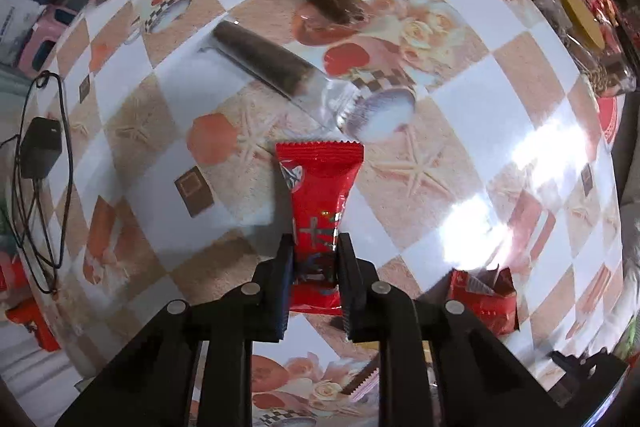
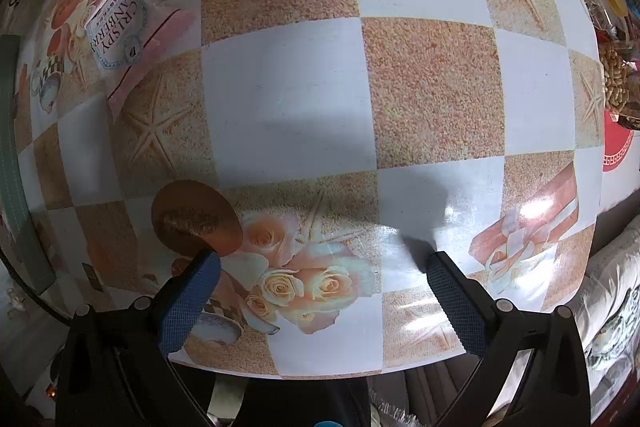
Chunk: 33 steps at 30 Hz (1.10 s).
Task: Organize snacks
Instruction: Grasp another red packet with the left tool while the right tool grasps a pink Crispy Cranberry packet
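Left gripper [image 1: 316,259]: clamped on red snack packet [image 1: 319,203], lifted clear for sorting.
Right gripper [image 2: 324,271]: spread wide, empty, free above table [image 2: 288,99].

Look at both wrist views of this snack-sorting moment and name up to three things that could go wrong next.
1. The left gripper pinches the red snack packet near one end only; the slick wrapper might slip or swing.
2. Two clear-wrapped brown bars lie just ahead on the table and could get nudged.
3. The open right gripper has a finger beside a round brown disc and may bump it.
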### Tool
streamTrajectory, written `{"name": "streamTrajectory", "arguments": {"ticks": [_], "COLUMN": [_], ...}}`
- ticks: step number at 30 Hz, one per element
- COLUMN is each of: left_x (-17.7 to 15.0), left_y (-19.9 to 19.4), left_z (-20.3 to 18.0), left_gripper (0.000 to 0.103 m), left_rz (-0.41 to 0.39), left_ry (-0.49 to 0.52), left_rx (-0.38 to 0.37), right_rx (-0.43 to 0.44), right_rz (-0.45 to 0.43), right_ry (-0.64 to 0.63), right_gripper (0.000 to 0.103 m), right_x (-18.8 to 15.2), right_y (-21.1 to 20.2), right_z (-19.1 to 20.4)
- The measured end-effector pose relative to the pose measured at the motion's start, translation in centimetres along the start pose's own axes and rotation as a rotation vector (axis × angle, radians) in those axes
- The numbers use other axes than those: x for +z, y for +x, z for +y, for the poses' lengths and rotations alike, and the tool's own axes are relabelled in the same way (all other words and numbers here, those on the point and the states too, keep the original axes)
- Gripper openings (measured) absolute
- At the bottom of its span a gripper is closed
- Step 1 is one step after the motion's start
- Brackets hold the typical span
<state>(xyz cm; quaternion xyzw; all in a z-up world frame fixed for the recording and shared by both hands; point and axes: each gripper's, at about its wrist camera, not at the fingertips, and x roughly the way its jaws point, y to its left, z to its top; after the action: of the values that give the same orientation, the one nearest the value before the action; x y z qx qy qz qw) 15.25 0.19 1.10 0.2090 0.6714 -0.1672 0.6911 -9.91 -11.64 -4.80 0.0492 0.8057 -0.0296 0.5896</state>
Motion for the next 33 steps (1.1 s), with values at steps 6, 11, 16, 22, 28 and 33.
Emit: {"name": "streamTrajectory", "arguments": {"ticks": [6, 11, 16, 22, 28, 33], "left_x": [-6.1, -13.0, -19.2, -23.2, -24.7, -25.5], "left_y": [0.3, 0.9, 1.4, 2.1, 2.6, 2.4], "left_z": [-0.1, 1.8, 2.7, 3.4, 4.1, 5.9], "left_gripper": [0.022, 0.022, 0.022, 0.023, 0.023, 0.023], "left_rz": [0.015, 0.049, 0.084, 0.108, 0.108, 0.104], "left_ry": [-0.063, -0.155, -0.224, -0.307, -0.351, -0.355], "left_rx": [-0.031, -0.054, -0.054, -0.077, -0.088, -0.098], "right_rx": [-0.004, -0.008, -0.004, 0.071, 0.077, 0.056], "right_rz": [-0.018, -0.044, 0.023, -0.105, -0.168, -0.062], "right_ry": [-0.004, 0.001, 0.004, 0.133, 0.262, 0.186], "right_gripper": [0.103, 0.103, 0.103, 0.103, 0.103, 0.103], "right_x": [-0.2, -0.8, 0.0, 2.6, 6.3, 5.7], "right_y": [0.0, -0.2, -0.3, -3.9, -5.7, -3.5], "right_z": [0.3, 0.7, 1.1, 0.8, 1.0, 3.2]}}
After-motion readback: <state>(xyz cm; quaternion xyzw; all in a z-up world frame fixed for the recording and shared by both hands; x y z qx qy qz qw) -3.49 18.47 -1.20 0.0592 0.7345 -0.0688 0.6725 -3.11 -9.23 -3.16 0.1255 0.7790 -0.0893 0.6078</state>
